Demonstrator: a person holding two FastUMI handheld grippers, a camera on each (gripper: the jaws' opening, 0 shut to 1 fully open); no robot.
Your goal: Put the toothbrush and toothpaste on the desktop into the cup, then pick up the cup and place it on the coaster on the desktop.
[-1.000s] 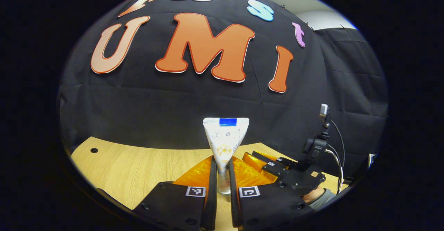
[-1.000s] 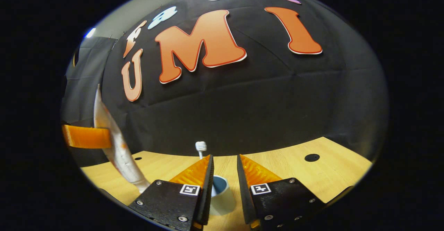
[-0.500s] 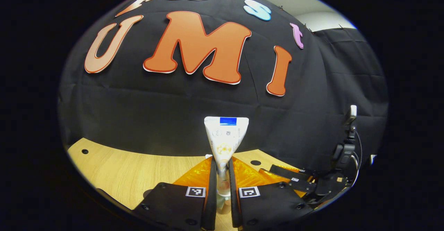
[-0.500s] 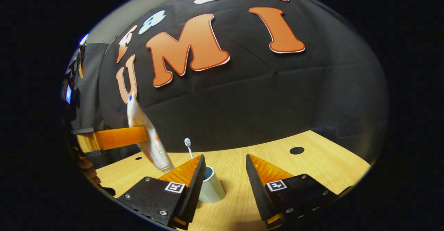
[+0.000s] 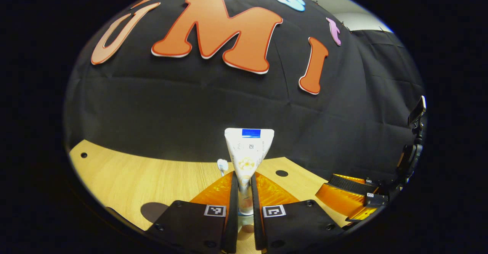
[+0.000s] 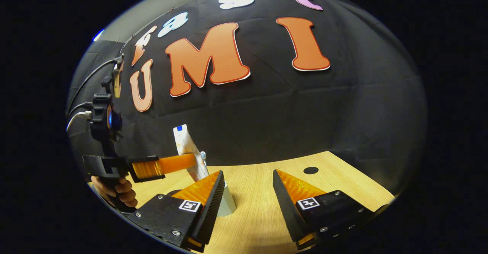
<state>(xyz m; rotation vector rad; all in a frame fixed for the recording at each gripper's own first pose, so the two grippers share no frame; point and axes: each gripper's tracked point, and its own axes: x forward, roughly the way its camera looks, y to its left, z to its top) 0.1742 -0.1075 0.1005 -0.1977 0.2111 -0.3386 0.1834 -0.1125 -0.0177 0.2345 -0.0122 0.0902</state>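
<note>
Toothpaste [image 5: 248, 151] stands upright between the fingers of the left gripper [image 5: 244, 204], flat crimped end up and cap end down, both fingers pinching it low on the narrow part. In the right gripper view that same tube [image 6: 187, 147] hangs just over the cup [image 6: 227, 204], which stands on the wooden desktop [image 6: 259, 208] behind the near finger of the right gripper [image 6: 246, 204]. A toothbrush [image 5: 222, 165] already stands in the cup, its bristle head poking up beside the tube. The right gripper's jaws are spread wide with nothing between them, waiting to the right of the cup. A hand [image 6: 116, 193] holds the left gripper's handle at the left edge.

The tube looks light and soft, likely to bend or squash under a hard squeeze, so the low hold near the stiffer cap end seems sensible. The cup looks smooth, rigid and light; I judge it could tip or slide when nudged, with the tall brush making it top-heavy. Gripping across its wall near the middle looks safest. I cannot make out the coaster.
</note>
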